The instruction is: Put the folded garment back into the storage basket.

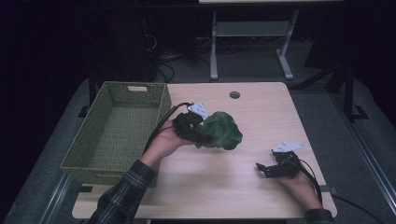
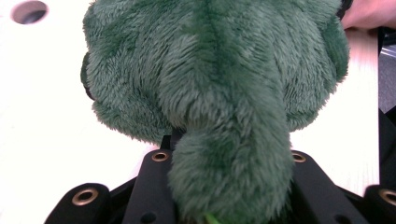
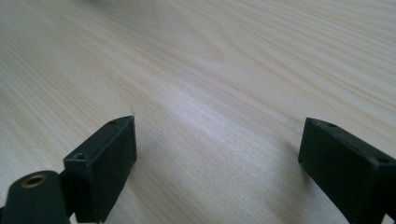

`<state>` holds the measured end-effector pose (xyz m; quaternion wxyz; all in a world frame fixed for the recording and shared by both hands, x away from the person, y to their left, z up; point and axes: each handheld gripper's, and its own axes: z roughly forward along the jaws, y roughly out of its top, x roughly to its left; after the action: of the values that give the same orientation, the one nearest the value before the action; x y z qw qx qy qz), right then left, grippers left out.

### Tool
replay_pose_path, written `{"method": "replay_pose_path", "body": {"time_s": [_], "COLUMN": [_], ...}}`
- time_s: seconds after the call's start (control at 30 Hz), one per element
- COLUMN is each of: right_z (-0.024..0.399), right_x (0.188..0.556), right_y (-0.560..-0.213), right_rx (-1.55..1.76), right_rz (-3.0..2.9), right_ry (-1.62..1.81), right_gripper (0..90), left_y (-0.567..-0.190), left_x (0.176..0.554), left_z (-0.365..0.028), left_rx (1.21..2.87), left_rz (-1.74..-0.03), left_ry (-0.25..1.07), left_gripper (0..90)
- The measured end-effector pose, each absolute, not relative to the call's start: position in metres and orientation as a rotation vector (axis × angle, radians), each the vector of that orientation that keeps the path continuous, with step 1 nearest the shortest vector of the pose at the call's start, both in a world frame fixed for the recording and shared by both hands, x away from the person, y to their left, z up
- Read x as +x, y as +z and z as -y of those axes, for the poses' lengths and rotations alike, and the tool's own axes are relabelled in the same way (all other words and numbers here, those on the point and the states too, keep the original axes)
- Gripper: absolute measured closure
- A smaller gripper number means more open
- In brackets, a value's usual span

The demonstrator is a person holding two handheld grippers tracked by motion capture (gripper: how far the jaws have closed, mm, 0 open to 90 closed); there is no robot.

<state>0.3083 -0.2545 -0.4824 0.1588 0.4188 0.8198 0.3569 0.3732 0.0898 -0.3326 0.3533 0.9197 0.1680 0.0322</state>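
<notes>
Holding a green plush toy [image 1: 220,130] by its narrow stalk above the desk [image 1: 261,112] middle, beside the wicker basket [image 1: 112,161], the left tool [image 1: 201,133] grips something soft, light, squashable; right tool [image 1: 262,170] rests wide, empty, near the right edge.

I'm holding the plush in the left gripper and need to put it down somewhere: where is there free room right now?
The green basket looks empty inside. The table is bare between the round hole and the right edge, and along the near edge between the two forearms. It is tighter around the left gripper with the green plush, and at the right gripper, resting open.
</notes>
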Motion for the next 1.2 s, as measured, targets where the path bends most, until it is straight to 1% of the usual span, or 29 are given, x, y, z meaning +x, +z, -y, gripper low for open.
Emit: {"method": "replay_pose_path", "body": {"time_s": [0.07, 0.3, 0.57, 0.6, 0.63, 0.67, 0.7, 0.73, 0.77, 0.9, 1.03, 1.2], "right_z": [0.254, 0.255, 0.254, 0.254, 0.254, 0.254, 0.254, 0.254, 0.254, 0.255, 0.255, 0.255], "right_x": [0.308, 0.308, 0.308, 0.308, 0.308, 0.308, 0.308, 0.308, 0.308, 0.309, 0.309, 0.309], "right_y": [-0.482, -0.482, -0.482, -0.482, -0.482, -0.482, -0.482, -0.482, -0.482, -0.483, -0.482, -0.482], "right_rx": [1.197, 1.197, 1.199, 1.2, 1.2, 1.2, 1.201, 1.201, 1.203, 1.197, 1.196, 1.198], "right_rz": [-2.343, -2.343, -2.34, -2.34, -2.339, -2.339, -2.339, -2.339, -2.337, -2.335, -2.337, -2.336], "right_ry": [1.021, 1.02, 1.019, 1.019, 1.019, 1.019, 1.019, 1.019, 1.018, 1.018, 1.015, 1.015], "right_gripper": [11.1, 11.1, 11.1, 11.1, 11.1, 11.1, 11.1, 11.1, 11.1, 11.1, 11.1, 11.1], "left_y": [-0.329, -0.307, -0.295, -0.295, -0.291, -0.291, -0.288, -0.288, -0.285, -0.281, -0.276, -0.278], "left_x": [0.374, 0.375, 0.375, 0.375, 0.374, 0.374, 0.374, 0.374, 0.374, 0.373, 0.368, 0.367], "left_z": [-0.094, -0.129, -0.17, -0.17, -0.18, -0.18, -0.19, -0.19, -0.199, -0.213, -0.236, -0.255], "left_rx": [2.381, 2.367, 2.316, 2.316, 2.306, 2.306, 2.298, 2.298, 2.292, 2.279, 2.26, 2.254], "left_rz": [-0.437, -0.479, -0.575, -0.575, -0.599, -0.599, -0.617, -0.617, -0.635, -0.662, -0.712, -0.766], "left_ry": [0.092, 0.164, 0.233, 0.233, 0.249, 0.249, 0.274, 0.274, 0.296, 0.32, 0.358, 0.385], "left_gripper": [69.1, 69.1, 69.1, 69.1, 69.1, 69.1, 69.1, 69.1, 69.1, 69.1, 69.1, 69.1]}}
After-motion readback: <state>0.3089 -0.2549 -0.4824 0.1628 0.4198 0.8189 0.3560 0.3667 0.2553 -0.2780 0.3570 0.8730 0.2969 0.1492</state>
